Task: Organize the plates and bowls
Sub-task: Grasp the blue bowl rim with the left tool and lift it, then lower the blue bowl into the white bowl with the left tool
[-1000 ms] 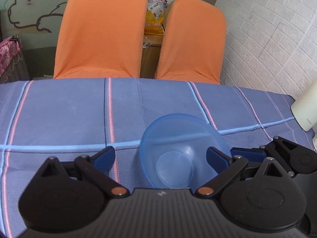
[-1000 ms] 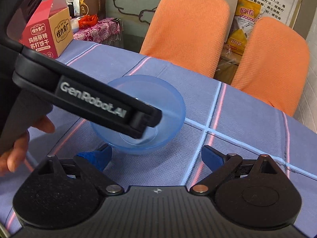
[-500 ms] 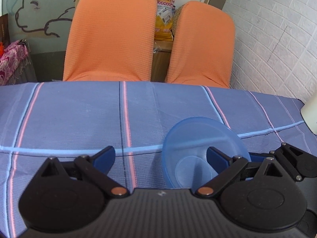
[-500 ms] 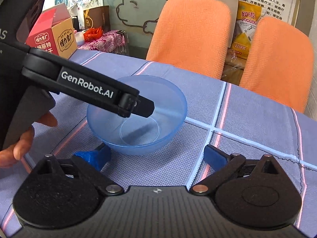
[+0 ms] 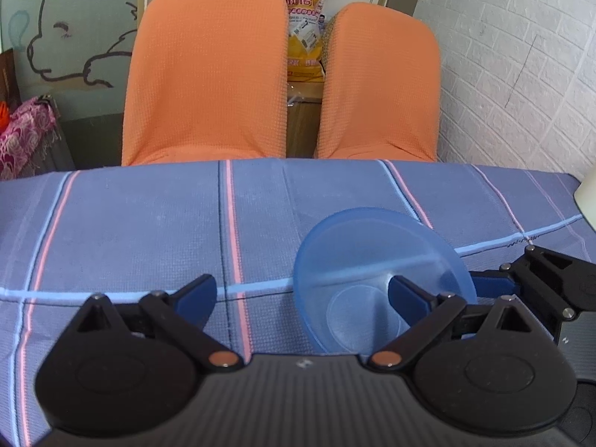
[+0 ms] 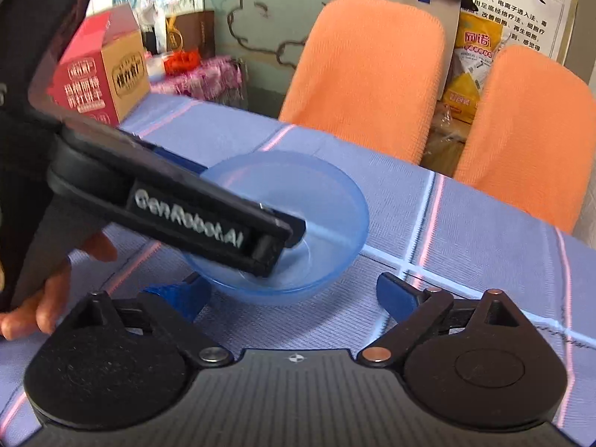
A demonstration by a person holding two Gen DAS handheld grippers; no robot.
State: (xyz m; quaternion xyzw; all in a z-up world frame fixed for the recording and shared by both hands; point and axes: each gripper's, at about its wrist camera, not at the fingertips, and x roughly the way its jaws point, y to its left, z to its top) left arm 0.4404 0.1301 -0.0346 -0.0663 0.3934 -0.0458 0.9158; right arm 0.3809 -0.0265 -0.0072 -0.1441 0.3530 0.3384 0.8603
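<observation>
With both hand-held grippers spread wide and holding nothing, the left hand-held gripper (image 5: 301,294) has its right finger inside the blue bowl (image 5: 376,260) at 3 o'clock on the counter (image 5: 130,223); you judge repositioning underway, so close on the rim.

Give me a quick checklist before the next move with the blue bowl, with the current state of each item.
1. Left gripper open: ok.
2. Its right finger sits inside the blue bowl: ok.
3. Bowl rim between the left gripper's two fingers: not ok, the other finger stands wide to the left.
4. Right gripper open and empty: ok.
5. Bowl flat on the tablecloth: cannot tell.
6. Cracker box clear of the bowl: ok.
</observation>
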